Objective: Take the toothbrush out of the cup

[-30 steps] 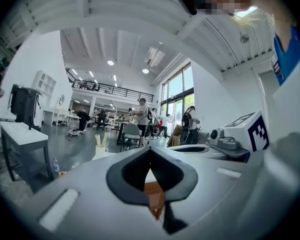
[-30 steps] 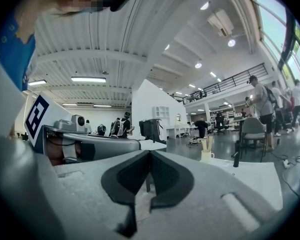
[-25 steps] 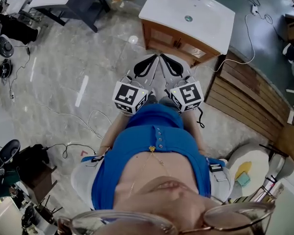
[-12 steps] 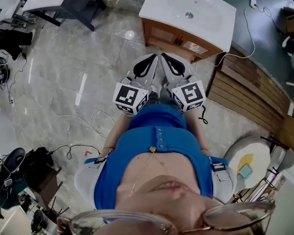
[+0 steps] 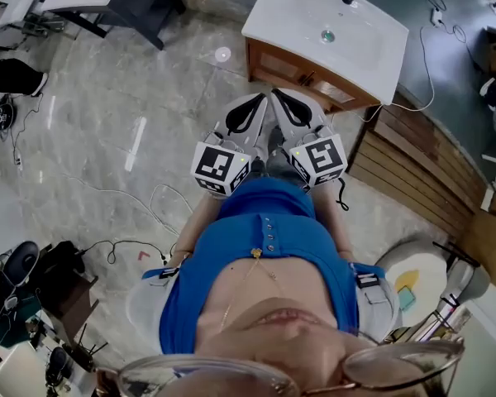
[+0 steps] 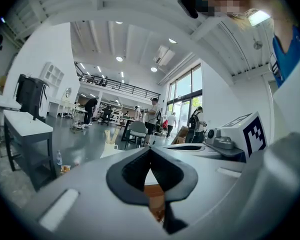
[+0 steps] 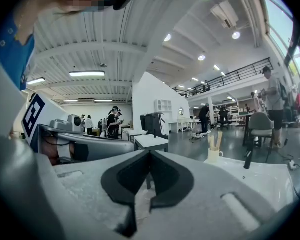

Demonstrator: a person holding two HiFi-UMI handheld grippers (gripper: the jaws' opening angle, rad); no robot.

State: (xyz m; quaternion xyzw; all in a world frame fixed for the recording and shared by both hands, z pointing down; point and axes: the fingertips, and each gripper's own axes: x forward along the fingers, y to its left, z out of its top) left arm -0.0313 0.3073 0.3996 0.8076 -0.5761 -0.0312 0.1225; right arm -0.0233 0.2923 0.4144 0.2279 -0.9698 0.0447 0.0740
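Toothbrush (image 7: pixel 214 140) stands in its cup (image 7: pixel 214 155) on the sink tabletop (image 5: pixel 289 15), well ahead and untouched. The left gripper (image 6: pixel 150 149) and right gripper (image 7: pixel 150 153) have their jaws clenched on nothing. The tabletop has drawn slightly nearer, so this is likely still the approach.

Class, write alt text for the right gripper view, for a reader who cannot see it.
The right gripper, jaws shut and empty, points over a white sink top. A white cup holding upright toothbrushes stands at its far edge, a black tap just right of it. People stand far behind.
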